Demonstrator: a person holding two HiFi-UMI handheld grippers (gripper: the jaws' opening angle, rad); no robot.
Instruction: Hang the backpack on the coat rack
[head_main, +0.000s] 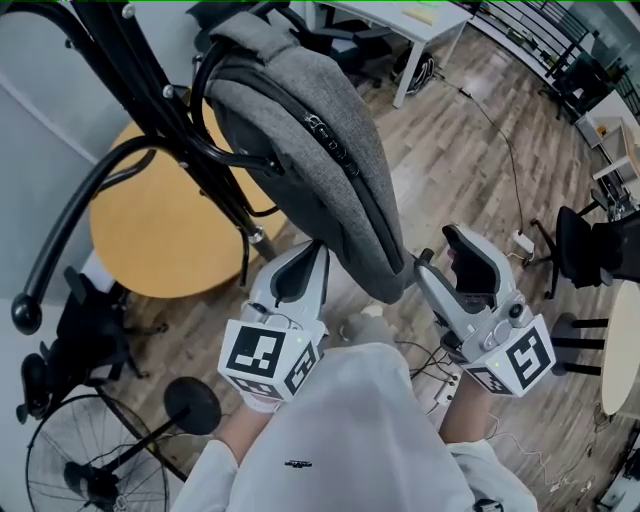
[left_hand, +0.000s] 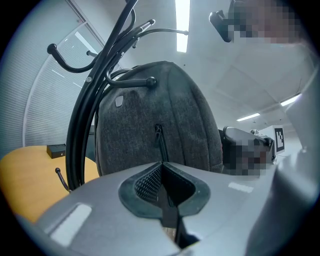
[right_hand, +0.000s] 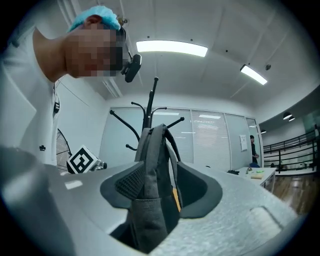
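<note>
A grey backpack (head_main: 320, 160) leans top-up against the black coat rack (head_main: 150, 90), and a rack hook curves over its upper end. My right gripper (head_main: 425, 268) is shut on grey fabric at the backpack's lower end. In the right gripper view the backpack (right_hand: 155, 150) runs up from between the jaws of my right gripper (right_hand: 150, 185) toward the coat rack (right_hand: 150, 100). My left gripper (head_main: 312, 255) points up just under the pack. The left gripper (left_hand: 161, 167) is shut on nothing, with the backpack (left_hand: 160, 110) and coat rack (left_hand: 85, 115) right ahead of it.
A round yellow table (head_main: 160, 240) stands behind the rack's base. A black floor fan (head_main: 70, 460) is at the lower left. A white desk (head_main: 420, 30) and dark chairs (head_main: 580, 250) stand on the wooden floor, where a cable (head_main: 505, 150) trails.
</note>
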